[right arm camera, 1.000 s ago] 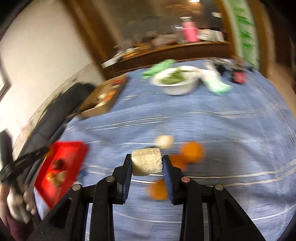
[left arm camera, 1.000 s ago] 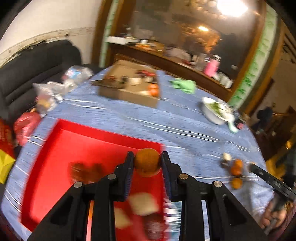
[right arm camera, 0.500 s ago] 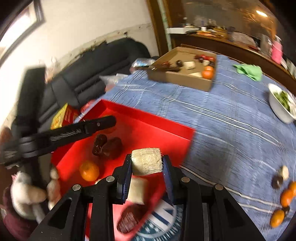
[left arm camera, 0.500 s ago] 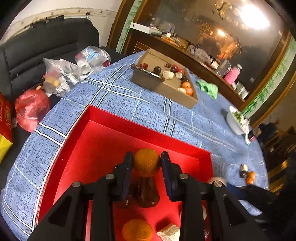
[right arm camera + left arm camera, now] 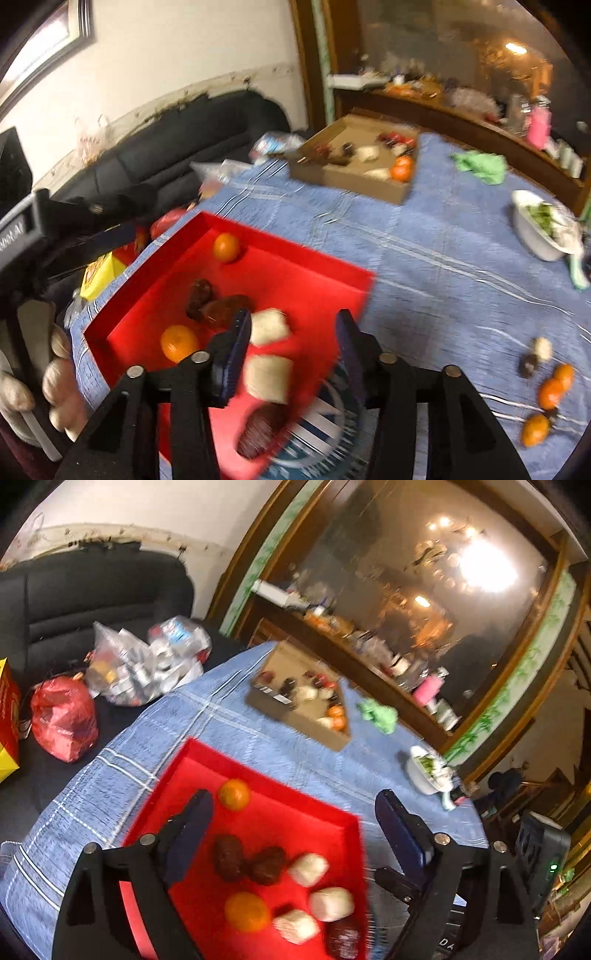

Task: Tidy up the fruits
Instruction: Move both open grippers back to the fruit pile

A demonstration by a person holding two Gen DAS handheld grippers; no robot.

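Blue checked cloth covers the round table [image 5: 424, 266], with a dark sofa [image 5: 92, 590] far left and a cluttered sideboard [image 5: 461, 114] along the far side. Near and to the left sits the red tray [image 5: 306, 266], the largest of the task's things, and a cardboard box [image 5: 354, 177] with more fruit and snacks lies farther off. A white bowl [image 5: 535, 236] of greens stands at the right. In the tray lie two oranges, one in the far corner [image 5: 233, 794] and one nearer [image 5: 246, 912], two dark brown pieces [image 5: 229, 856] at the middle, pale blocks [image 5: 330, 904] toward the near right, and a dark red piece [image 5: 343, 941] at the near edge. The left gripper [image 5: 291, 834] hangs over the tray, its jaws having just been opening; they now stand wide with nothing between them. The right gripper [image 5: 291, 347] is also above the tray, its jaws having just been opening too; a pale block [image 5: 269, 326] sits by the left pad and looks already let go, though blur makes this a judgement. A small cluster of oranges [image 5: 550, 391] and other bits remains loose on the cloth at the near right, well apart from the tray. So the job seems well along but unfinished: that cluster is still to be brought over.
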